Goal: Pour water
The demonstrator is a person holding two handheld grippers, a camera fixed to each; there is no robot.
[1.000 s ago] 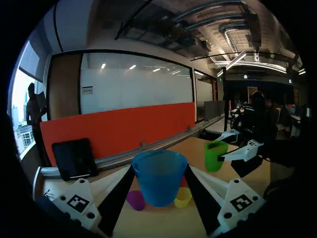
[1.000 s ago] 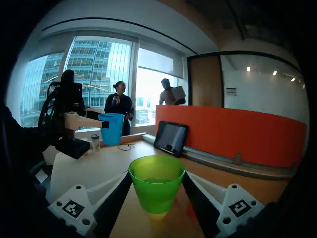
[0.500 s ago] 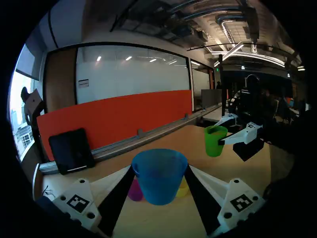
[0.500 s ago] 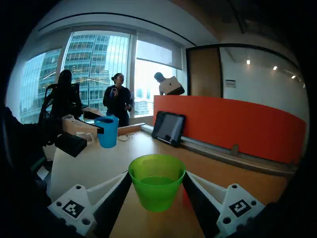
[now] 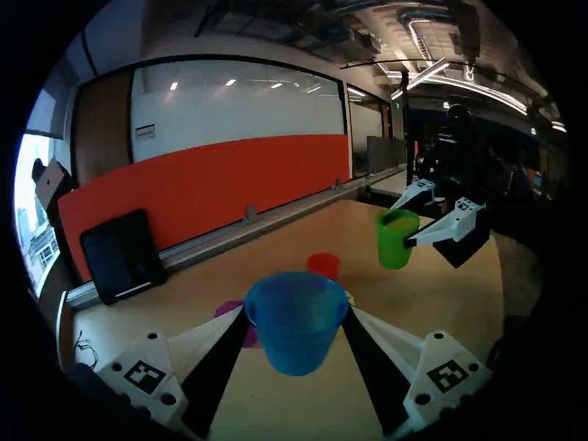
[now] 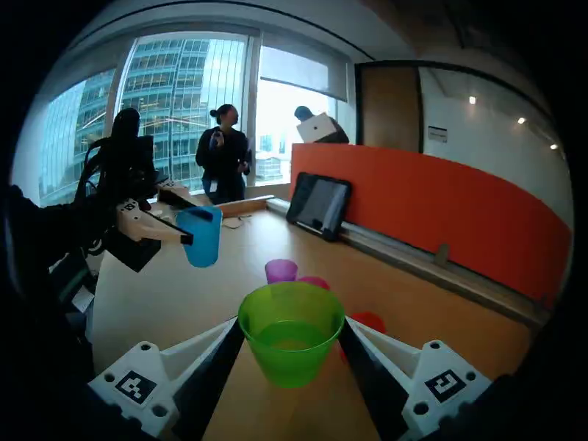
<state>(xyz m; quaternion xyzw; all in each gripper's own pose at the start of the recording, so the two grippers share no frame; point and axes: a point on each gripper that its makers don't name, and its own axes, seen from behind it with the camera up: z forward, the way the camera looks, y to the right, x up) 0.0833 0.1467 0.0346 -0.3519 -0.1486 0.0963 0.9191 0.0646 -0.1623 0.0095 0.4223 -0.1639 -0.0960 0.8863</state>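
Left gripper [image 5: 296, 317] clamps blue cup [image 5: 296, 345]; right gripper [image 6: 292, 327] clamps green cup [image 6: 292, 370], water [image 6: 292, 342] inside. Both lifted since a second ago; red cup [image 5: 323, 265] now at 12 o'clock, likely pour target.

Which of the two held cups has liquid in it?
The green cup, clamped in the right gripper: liquid shows in its bottom. The blue cup in the left gripper looks empty.

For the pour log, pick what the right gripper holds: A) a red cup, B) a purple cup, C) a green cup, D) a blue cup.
C: the right gripper is shut on the green cup, which has liquid in it; the blue cup sits in the left gripper.
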